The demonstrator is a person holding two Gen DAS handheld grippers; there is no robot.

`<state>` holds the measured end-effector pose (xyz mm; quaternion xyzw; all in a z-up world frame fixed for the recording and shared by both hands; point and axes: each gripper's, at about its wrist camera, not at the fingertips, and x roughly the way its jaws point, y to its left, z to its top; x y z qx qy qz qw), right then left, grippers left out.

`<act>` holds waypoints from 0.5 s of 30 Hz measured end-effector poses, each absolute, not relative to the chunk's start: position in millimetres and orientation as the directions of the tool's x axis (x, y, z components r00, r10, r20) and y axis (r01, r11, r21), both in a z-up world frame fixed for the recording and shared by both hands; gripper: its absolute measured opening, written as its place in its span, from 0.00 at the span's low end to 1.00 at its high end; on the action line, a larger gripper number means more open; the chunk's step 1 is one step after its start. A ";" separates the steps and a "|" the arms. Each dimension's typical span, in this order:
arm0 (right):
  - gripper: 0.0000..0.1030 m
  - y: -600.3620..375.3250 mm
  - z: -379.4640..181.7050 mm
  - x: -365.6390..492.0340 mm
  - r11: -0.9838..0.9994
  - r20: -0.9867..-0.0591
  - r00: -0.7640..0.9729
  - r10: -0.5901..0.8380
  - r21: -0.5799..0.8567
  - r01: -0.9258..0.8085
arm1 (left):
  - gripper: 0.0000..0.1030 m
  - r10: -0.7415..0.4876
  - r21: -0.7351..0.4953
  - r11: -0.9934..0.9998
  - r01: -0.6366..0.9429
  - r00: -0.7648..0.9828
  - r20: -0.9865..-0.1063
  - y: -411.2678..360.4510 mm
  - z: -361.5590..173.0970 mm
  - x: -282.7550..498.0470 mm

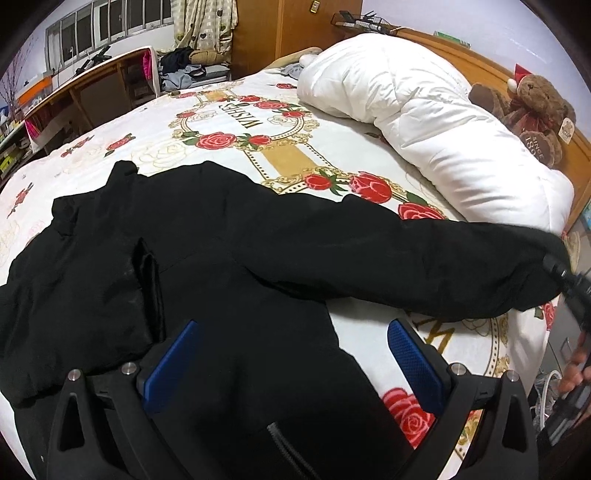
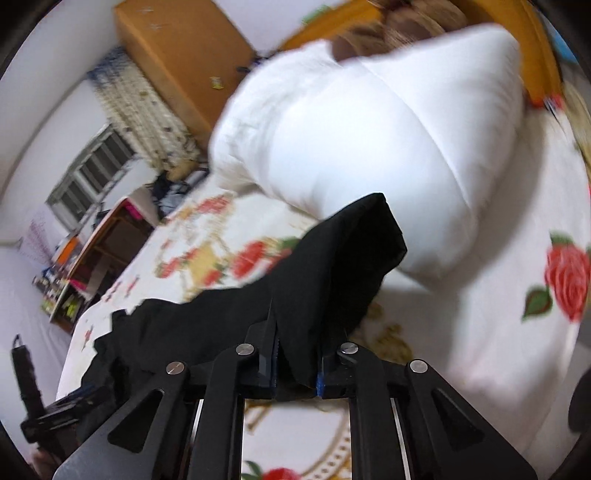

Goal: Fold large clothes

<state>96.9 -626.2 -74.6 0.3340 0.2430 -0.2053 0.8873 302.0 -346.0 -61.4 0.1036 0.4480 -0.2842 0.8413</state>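
Observation:
A large black jacket [image 1: 207,258] lies spread on the rose-patterned bed sheet [image 1: 155,122]. One sleeve [image 1: 424,254] stretches out to the right. My left gripper [image 1: 291,350] is open, its blue pads just above the jacket's body. My right gripper [image 2: 295,354] is shut on the black sleeve's cuff [image 2: 332,266] and holds it lifted off the sheet [image 2: 480,332]. The right gripper also shows in the left wrist view [image 1: 569,284] at the sleeve's end. The right wrist view is blurred.
A rolled white duvet [image 1: 413,110] lies along the bed's far right side, also in the right wrist view [image 2: 369,147]. A brown teddy bear [image 1: 532,110] sits by the wooden headboard. A desk [image 1: 85,96] and a wooden wardrobe [image 1: 280,29] stand beyond the bed.

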 end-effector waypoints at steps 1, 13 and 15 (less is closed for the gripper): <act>0.12 -619.2 -64.4 101.3 0.714 -0.556 0.807 -0.199 0.482 0.508 | 1.00 -0.386 -0.085 0.821 0.564 0.441 -0.810 -340.7 -59.3 302.9; 0.08 -517.8 8.4 187.0 0.897 -0.473 0.880 -0.030 0.376 0.232 | 1.00 -0.381 -0.110 0.865 0.489 0.499 -0.778 -268.5 -36.2 317.7; 0.08 -497.1 11.8 200.9 0.915 -0.476 0.879 0.009 0.359 0.185 | 1.00 -0.376 -0.110 0.871 0.478 0.507 -0.776 -255.4 -34.7 320.0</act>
